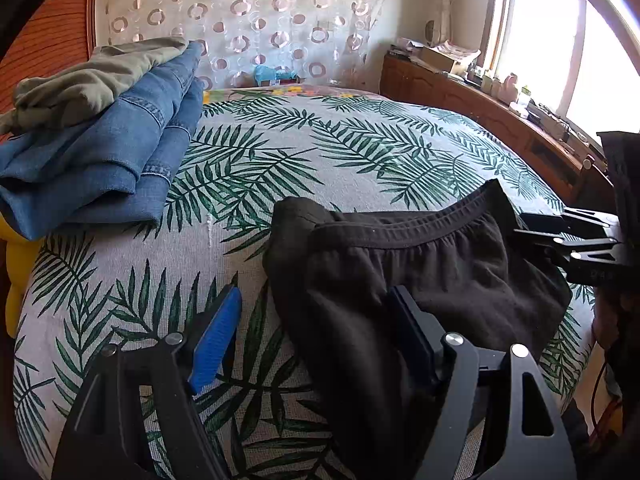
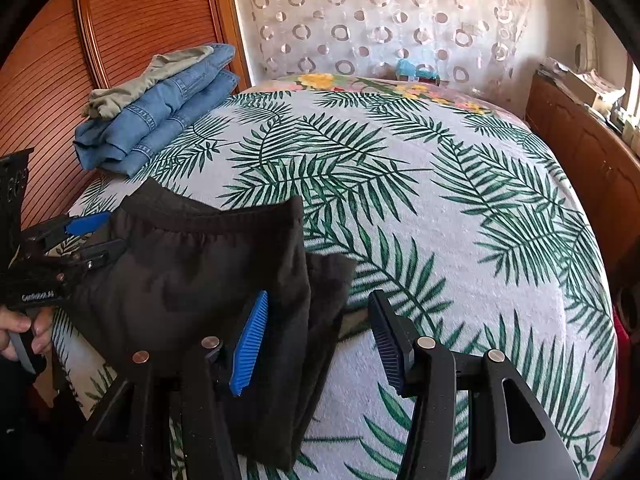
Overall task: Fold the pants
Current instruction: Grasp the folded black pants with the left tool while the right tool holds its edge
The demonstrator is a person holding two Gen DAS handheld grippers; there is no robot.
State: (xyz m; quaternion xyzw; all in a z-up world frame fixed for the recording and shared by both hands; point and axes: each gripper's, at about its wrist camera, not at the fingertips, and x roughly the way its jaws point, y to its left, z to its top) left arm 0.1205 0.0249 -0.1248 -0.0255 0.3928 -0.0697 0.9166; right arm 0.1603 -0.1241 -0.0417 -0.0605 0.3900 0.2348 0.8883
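Black pants (image 1: 432, 264) lie folded on the palm-leaf bedspread (image 1: 320, 148), waistband away from me. In the left wrist view my left gripper (image 1: 316, 296) stands open. Its blue pad (image 1: 216, 336) is over the bedspread, its dark pad (image 1: 412, 332) is over the cloth, and the pants' left edge lies between them unpressed. The right gripper (image 1: 528, 226) shows at the pants' right side. In the right wrist view the black pants (image 2: 192, 272) sit at the left. My right gripper (image 2: 319, 296) is open over their right edge, not gripping. The left gripper (image 2: 100, 236) is at their far-left corner.
A stack of folded blue jeans (image 2: 160, 120) with an olive garment (image 2: 160, 76) on top lies at the bed's far left, against a wooden slatted panel (image 2: 52, 92). A wooden sideboard (image 1: 480, 120) with clutter runs along the right under a window. A hand (image 2: 24, 328) holds the left gripper's handle.
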